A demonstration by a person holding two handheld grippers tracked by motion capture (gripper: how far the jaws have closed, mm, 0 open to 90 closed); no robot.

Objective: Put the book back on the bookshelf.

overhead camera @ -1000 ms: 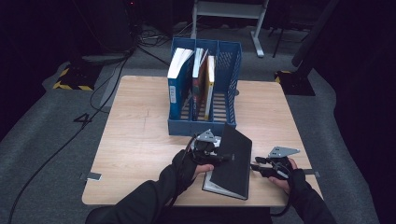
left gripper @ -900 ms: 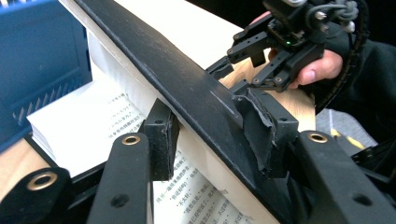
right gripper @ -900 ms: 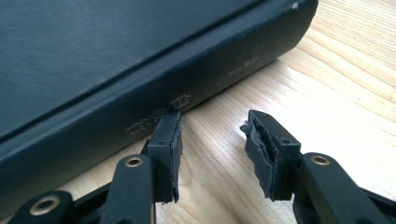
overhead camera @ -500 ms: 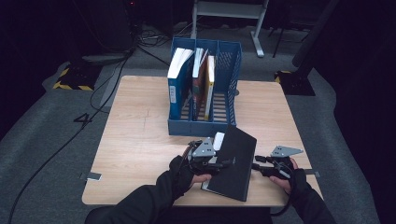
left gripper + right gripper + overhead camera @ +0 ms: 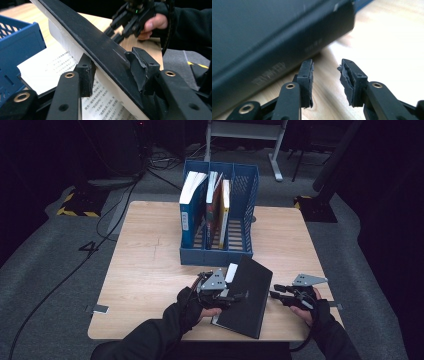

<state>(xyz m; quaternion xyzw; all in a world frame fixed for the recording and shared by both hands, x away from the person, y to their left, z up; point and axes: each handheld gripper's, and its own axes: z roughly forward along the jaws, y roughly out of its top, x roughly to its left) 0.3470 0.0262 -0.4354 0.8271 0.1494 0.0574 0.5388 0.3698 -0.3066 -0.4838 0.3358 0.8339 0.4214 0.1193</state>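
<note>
High view: the black book (image 5: 248, 295) lies just in front of the blue file rack (image 5: 219, 255). Left gripper view: the left gripper (image 5: 112, 71) clamps its cover and pages. Right gripper view: the right gripper (image 5: 325, 81), jaws just closing, grips nothing beside the book's spine.

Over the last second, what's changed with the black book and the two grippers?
The black book, raised on edge a second ago, has been tilted down flatter by the left gripper, whose fingers stay clamped on its cover and pages. The right gripper has just been closing, with nothing between its fingers, beside the book's spine. The blue file rack and its books have not moved.
</note>
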